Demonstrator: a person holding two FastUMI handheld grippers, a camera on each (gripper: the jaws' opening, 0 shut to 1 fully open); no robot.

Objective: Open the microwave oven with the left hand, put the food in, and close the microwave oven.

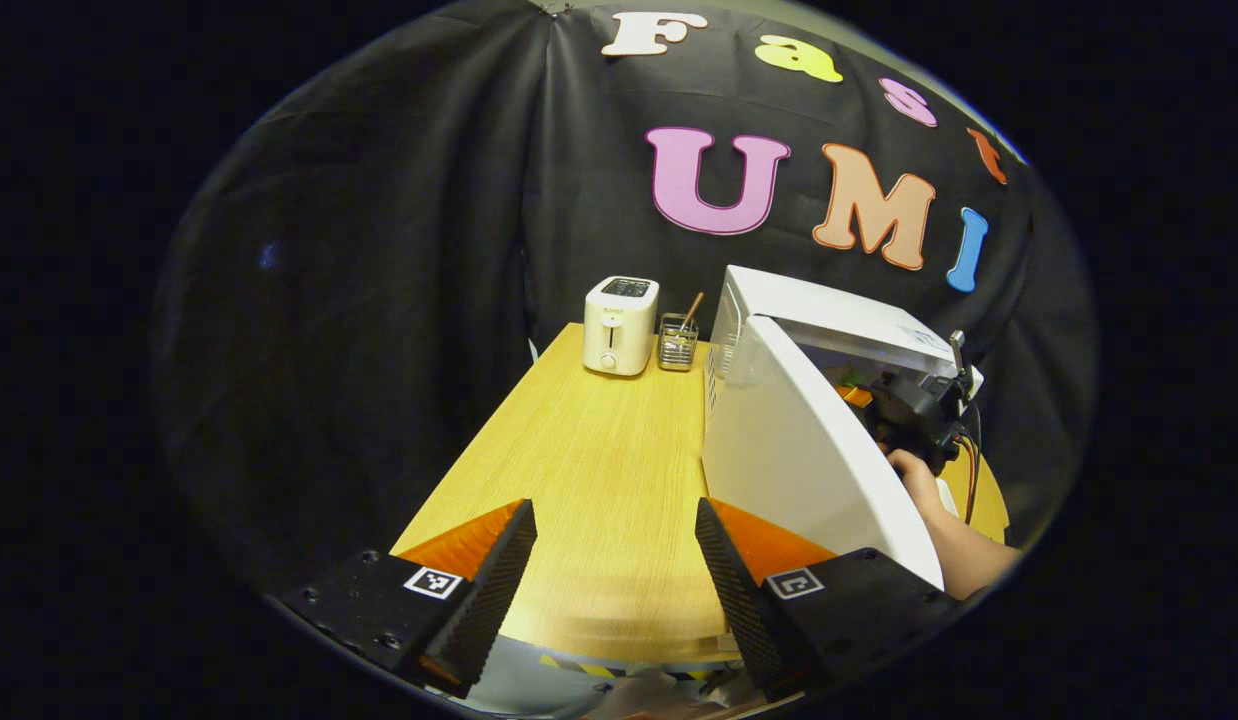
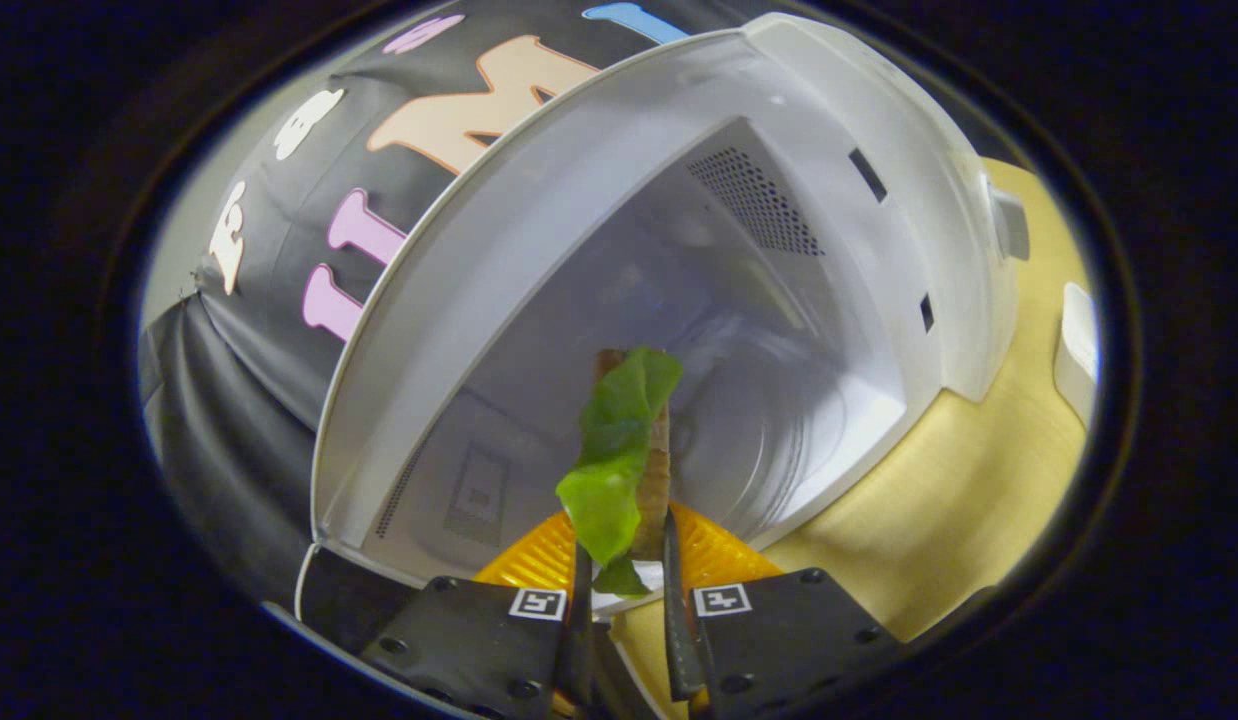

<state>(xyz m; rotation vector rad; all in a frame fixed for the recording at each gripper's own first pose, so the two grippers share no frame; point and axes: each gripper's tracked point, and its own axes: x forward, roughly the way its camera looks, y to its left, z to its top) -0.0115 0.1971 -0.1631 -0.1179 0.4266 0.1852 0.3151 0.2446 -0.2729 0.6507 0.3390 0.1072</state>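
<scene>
the food [image 2: 627, 450] is a sandwich-like piece: a brown slab standing on edge with a bright green, glossy lettuce leaf draped down one face, the leaf's lower end curling just above the fingertips. the right gripper [image 2: 624, 575] has its fingers drawn narrow and pressed on either side of it, holding it upright at the mouth of the microwave oven [image 2: 879, 190], whose pale grey cavity opens ahead with a perforated vent patch on one wall and the round turntable faintly visible on the floor.

in the left gripper view, the left gripper [image 1: 615, 560] hangs over the wooden table [image 1: 589, 450] with its fingers spread wide and nothing between them. the white microwave door [image 1: 809, 450] stands swung open just beside its right finger. past the door's edge a hand [image 1: 914, 475] holds the other gripper at the oven's opening. at the table's far end sit a white toaster [image 1: 620, 325] and, just beside it, a small wire holder [image 1: 677, 343] with a stick in it.
</scene>
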